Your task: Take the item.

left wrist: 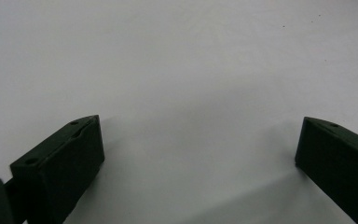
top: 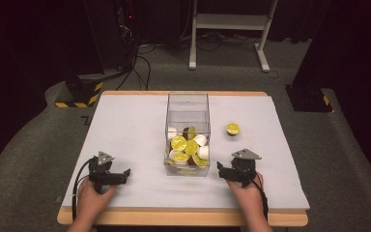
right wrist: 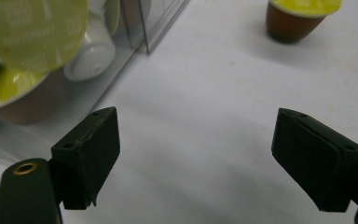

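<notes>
High view. White rectangular table top carrying a clear plastic box, tall and open-topped, at centre, part-filled with yellow-lidded and white coffee capsules. 1 loose brown capsule with a yellow foil lid standing upright to the right of the box, apart from its wall, nearer the right edge than the left. Right gripper near the front edge, just right of the box's front right corner, jaws apart, nothing between them. Left gripper near the front left, well apart from the box, jaws spread and empty.

Left gripper view. 2 black jaws wide apart over bare white surface; released, idle.

Right gripper view. Jaws wide apart, no object between the pads. Box wall at upper left with capsules pressed against it; loose brown capsule ahead at upper right, lid up and level, tapered body narrowing downward, casting a short shadow.

Judgement: step in hand looks like the approach to the last loose capsule, with boxing it to follow. Next move calls for advancing toward the far right, centring the tapered body between the pads, closing below the lid rim. Risk: tipping the light capsule with 1 pad before the other touches.
</notes>
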The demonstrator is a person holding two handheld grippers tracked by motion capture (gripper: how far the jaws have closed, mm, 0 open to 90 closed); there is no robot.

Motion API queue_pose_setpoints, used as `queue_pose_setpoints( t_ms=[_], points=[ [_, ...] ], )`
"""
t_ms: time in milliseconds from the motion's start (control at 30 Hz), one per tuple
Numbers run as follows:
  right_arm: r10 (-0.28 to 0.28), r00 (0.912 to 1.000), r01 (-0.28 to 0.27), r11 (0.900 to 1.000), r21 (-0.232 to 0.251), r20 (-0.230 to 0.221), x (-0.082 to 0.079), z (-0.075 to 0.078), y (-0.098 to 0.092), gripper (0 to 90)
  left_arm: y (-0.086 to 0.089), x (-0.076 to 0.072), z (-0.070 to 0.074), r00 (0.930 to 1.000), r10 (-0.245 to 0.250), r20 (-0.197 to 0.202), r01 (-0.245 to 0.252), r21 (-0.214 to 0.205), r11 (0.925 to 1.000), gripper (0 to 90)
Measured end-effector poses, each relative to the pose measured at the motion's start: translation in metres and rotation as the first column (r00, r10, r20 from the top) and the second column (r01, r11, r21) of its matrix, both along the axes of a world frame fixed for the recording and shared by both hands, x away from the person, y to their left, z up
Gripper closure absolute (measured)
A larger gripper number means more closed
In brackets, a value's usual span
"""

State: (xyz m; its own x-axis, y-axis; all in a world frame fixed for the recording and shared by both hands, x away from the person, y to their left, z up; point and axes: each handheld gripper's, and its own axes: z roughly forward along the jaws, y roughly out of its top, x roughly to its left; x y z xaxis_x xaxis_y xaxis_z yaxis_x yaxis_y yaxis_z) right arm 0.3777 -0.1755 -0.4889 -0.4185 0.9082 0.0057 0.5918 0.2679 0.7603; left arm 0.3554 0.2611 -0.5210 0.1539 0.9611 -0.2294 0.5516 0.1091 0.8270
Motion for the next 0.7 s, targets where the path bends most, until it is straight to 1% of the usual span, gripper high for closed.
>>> queue_pose_setpoints(
  t_ms=[67,133,200,333,700],
  points=[
    [0.004,0.9996,-0.005,0.9998,-0.018,-0.029,-0.001,-0.006,0.003,15.1,0.0,0.0,0.0,1.0,0.002,0.001,-0.002,-0.004,1.0,1.2],
    [0.002,0.997,-0.005,0.9995,-0.032,-0.077,-0.001,-0.013,0.005,14.1,0.0,0.0,0.0,1.0,0.001,0.001,-0.001,-0.004,1.0,1.2],
    [0.009,0.9978,-0.013,0.9983,-0.057,-0.065,-0.004,-0.015,0.007,13.7,0.0,0.0,0.0,1.0,0.002,0.001,-0.002,-0.004,1.0,1.2],
    [-0.004,0.9978,0.0,0.9986,-0.053,-0.066,-0.003,-0.016,0.008,13.0,0.0,0.0,0.0,1.0,0.001,0.001,-0.001,-0.004,1.0,1.2],
    [-0.005,0.9977,0.002,0.9987,-0.052,-0.067,-0.003,-0.016,0.009,12.4,0.0,0.0,0.0,1.0,0.002,0.002,-0.002,-0.003,1.0,1.2]
  ],
)
